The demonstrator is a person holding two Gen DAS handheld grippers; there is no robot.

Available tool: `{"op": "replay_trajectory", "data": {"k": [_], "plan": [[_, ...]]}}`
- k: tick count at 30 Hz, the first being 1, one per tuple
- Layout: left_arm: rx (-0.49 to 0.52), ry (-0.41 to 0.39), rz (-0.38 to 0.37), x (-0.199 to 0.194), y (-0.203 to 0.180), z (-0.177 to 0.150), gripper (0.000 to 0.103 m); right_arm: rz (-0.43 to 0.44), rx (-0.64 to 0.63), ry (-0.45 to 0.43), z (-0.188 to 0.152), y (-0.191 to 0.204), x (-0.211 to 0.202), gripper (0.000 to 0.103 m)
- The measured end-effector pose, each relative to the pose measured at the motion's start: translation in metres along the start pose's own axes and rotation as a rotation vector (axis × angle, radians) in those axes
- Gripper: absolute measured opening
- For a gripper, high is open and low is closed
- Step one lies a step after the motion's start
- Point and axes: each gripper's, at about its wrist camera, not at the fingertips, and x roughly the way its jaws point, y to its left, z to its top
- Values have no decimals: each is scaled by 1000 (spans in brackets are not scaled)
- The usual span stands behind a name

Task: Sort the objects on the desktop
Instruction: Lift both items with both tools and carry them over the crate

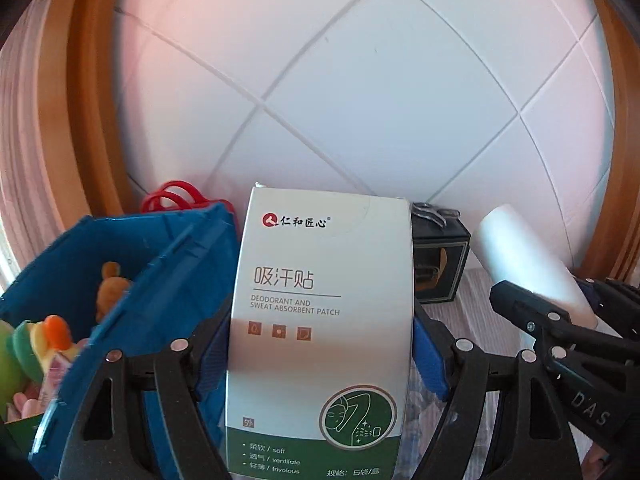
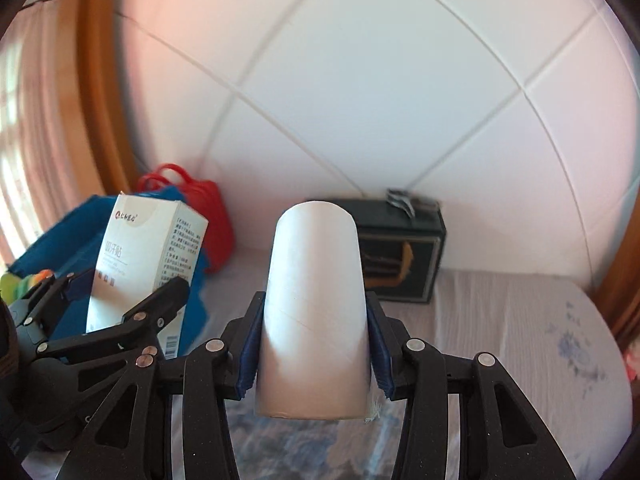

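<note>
A: Desktop objects — status? Largest first.

B: One blue bin (image 1: 132, 264), far left, toys already inside; count unclear. One dark box (image 2: 400, 264) on the counter (image 2: 500, 320) by the wall, unsorted. One red bag (image 2: 204, 208) behind the bin.

A: In hand?

B: One patch box (image 1: 320, 320), pinched by the left gripper (image 1: 320, 364) beside the bin. One white roll (image 2: 316, 312), pinched by the right gripper (image 2: 316, 360) fingers (image 2: 250, 344), above the counter. Neither is placed yet. Roughly midway, I judge.
</note>
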Motion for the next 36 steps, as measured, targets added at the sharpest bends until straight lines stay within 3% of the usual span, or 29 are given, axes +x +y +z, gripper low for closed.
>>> {"op": "replay_trajectory", "data": {"k": [11, 15, 20, 24, 28, 36], "plan": [[-99, -116, 237, -122, 101, 13, 77, 198, -137, -120, 19, 120, -99, 45], [-139, -119, 350, -156, 151, 8, 77, 285, -179, -131, 20, 166, -113, 45], [-173, -121, 423, -186, 215, -9, 77, 368, -207, -125, -7, 228, -115, 45], [-176, -121, 416, -194, 256, -27, 77, 384, -206, -120, -11, 272, -98, 45], [-162, -79, 392, -177, 298, -40, 77, 377, -184, -102, -11, 323, -85, 45], [-145, 23, 249, -134, 348, -52, 77, 297, -132, 6, -33, 390, -50, 45]]}}
